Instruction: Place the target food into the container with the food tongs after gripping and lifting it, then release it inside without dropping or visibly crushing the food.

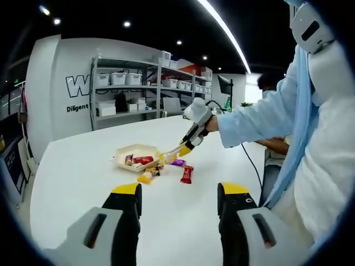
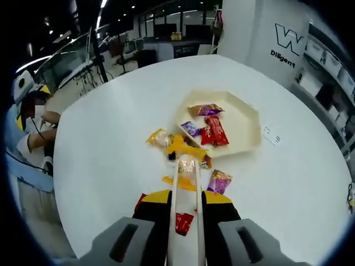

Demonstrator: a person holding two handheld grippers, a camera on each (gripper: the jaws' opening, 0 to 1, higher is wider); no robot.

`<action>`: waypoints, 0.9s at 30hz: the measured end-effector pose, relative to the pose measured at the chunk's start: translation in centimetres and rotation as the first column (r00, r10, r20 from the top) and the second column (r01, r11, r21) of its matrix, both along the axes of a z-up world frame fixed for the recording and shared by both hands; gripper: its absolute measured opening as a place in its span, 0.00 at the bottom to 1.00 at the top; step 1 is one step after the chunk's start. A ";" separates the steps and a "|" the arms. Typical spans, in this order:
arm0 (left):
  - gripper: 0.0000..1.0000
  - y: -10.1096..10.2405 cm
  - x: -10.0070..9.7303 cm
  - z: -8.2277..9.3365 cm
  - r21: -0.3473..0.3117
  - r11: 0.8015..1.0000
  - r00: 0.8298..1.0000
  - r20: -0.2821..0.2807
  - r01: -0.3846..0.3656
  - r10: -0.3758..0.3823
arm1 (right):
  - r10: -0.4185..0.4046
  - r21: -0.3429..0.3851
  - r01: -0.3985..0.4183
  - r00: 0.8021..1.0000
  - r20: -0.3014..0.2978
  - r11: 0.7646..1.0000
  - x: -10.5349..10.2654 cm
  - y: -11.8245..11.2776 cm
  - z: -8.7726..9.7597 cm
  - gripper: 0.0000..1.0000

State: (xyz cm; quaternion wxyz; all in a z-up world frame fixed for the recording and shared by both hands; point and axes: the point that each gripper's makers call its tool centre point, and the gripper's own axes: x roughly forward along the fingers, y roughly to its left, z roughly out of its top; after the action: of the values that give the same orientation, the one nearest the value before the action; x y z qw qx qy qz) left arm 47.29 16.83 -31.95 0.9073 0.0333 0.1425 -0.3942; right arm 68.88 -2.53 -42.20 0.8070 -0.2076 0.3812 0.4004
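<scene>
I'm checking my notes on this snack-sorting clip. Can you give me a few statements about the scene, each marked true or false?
1. The left gripper holds a snack. False: its jaws stand open and empty above the table.
2. The right gripper holds tongs. True.
3. The tray is empty. False: a red packet and other snacks lie in it.
4. Several snacks lie on the table outside the tray, such as a yellow packet. True.
5. The tray is round. False: it has straight, angled sides.
</scene>
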 end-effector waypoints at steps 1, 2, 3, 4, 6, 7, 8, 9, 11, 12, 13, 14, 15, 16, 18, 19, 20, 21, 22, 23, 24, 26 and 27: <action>0.53 0.0 0.0 0.0 0.000 1.000 1.000 0.000 -0.001 0.001 | -0.001 0.009 0.001 1.000 0.008 1.000 0.2 0.4 0.7 0.12; 0.53 0.1 -0.1 0.0 0.000 1.000 1.000 0.001 -0.004 0.004 | -0.001 0.011 0.001 1.000 0.025 1.000 0.7 0.6 1.3 0.12; 0.53 0.1 -0.1 0.0 0.000 1.000 1.000 0.001 -0.006 0.006 | -0.003 0.017 0.002 1.000 0.028 1.000 0.8 0.9 1.7 0.12; 0.53 0.2 -0.1 0.0 0.000 1.000 1.000 0.000 -0.008 0.008 | -0.004 0.023 0.003 1.000 0.031 1.000 1.3 1.2 2.3 0.12; 0.53 0.4 -0.2 0.0 0.001 1.000 1.000 -0.001 -0.014 0.014 | -0.001 0.028 0.000 0.999 0.051 1.000 2.4 1.6 3.0 0.12; 0.53 0.5 -0.2 0.0 0.002 1.000 1.000 -0.001 -0.015 0.015 | -0.002 0.032 0.000 0.999 0.051 0.999 2.5 1.8 3.1 0.12; 0.53 0.6 -0.2 0.0 0.002 1.000 1.000 0.000 -0.020 0.020 | 0.000 0.032 -0.002 0.998 0.057 0.999 2.7 1.9 3.2 0.12; 0.53 0.8 -0.2 0.1 0.001 1.000 1.000 0.000 -0.025 0.025 | 0.002 0.032 -0.004 0.998 0.066 0.999 4.1 2.1 3.3 0.12; 0.53 1.2 -0.2 0.1 0.002 0.999 0.999 0.001 -0.034 0.034 | 0.002 0.034 -0.005 0.997 0.072 0.999 4.4 2.4 3.5 0.13; 0.53 1.3 -0.3 0.1 0.001 0.999 0.999 0.000 -0.037 0.037 | 0.003 0.033 -0.005 0.997 0.078 0.999 4.5 2.6 3.7 0.13; 0.53 1.4 -0.3 0.1 0.003 0.999 0.999 -0.001 -0.041 0.041 | 0.003 0.038 -0.006 0.998 0.069 0.999 4.2 2.8 3.9 0.13; 0.53 1.5 -0.3 0.0 0.003 0.999 0.999 -0.001 -0.044 0.044 | 0.003 0.035 -0.006 0.997 0.079 0.999 4.2 2.9 3.9 0.13; 0.53 1.7 -0.3 0.0 0.004 0.999 0.999 -0.002 -0.047 0.047 | 0.002 0.035 -0.004 0.997 0.077 0.999 4.7 3.0 3.8 0.13; 0.53 1.7 -0.3 0.0 0.004 0.999 0.999 -0.004 -0.050 0.050 | 0.000 0.037 -0.003 0.997 0.075 0.999 4.9 3.1 3.7 0.13; 0.53 2.0 -0.4 -0.1 0.007 0.998 0.998 -0.006 -0.057 0.057 | -0.004 0.034 0.002 0.997 0.076 0.999 6.8 3.1 3.5 0.13; 0.53 2.2 -0.5 -0.2 0.007 0.998 0.998 -0.009 -0.062 0.062 | -0.007 0.032 0.005 0.997 0.075 0.999 6.3 3.2 3.5 0.13; 0.53 2.3 -0.5 -0.2 0.006 0.998 0.998 -0.010 -0.065 0.065 | -0.012 0.031 0.009 0.997 0.079 0.999 6.5 3.2 3.4 0.13; 0.53 2.4 -0.5 -0.2 0.007 0.998 0.998 -0.011 -0.068 0.068 | -0.017 0.036 0.014 0.996 0.083 0.999 6.6 3.3 3.5 0.14; 0.53 2.5 -0.5 -0.3 0.009 0.997 0.997 -0.012 -0.072 0.072 | -0.025 0.044 0.021 0.996 0.090 0.999 7.1 3.3 3.4 0.14; 0.52 2.7 -0.5 -0.3 0.010 0.997 0.997 -0.014 -0.075 0.075 | -0.036 0.048 0.033 0.998 0.055 0.998 7.2 3.2 3.1 0.15; 0.52 2.8 -0.5 -0.3 0.010 0.997 0.997 -0.015 -0.077 0.077 | -0.038 0.048 0.035 0.997 0.073 0.998 7.6 3.2 3.0 0.15; 0.52 3.0 -0.5 -0.4 0.012 0.996 0.996 -0.016 -0.084 0.084 | -0.050 0.057 0.046 0.997 0.061 0.997 7.3 3.1 3.0 0.15; 0.52 3.0 -0.5 -0.3 0.011 0.996 0.996 -0.017 -0.086 0.086 | -0.048 0.057 0.044 0.996 0.068 0.997 7.5 3.0 2.8 0.16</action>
State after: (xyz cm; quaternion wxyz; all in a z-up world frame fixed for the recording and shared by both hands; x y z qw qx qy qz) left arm 46.82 19.87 -32.30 0.9220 0.0282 0.1536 -0.3544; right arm 76.40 0.48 -39.38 0.8343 -0.1902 0.3465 0.3845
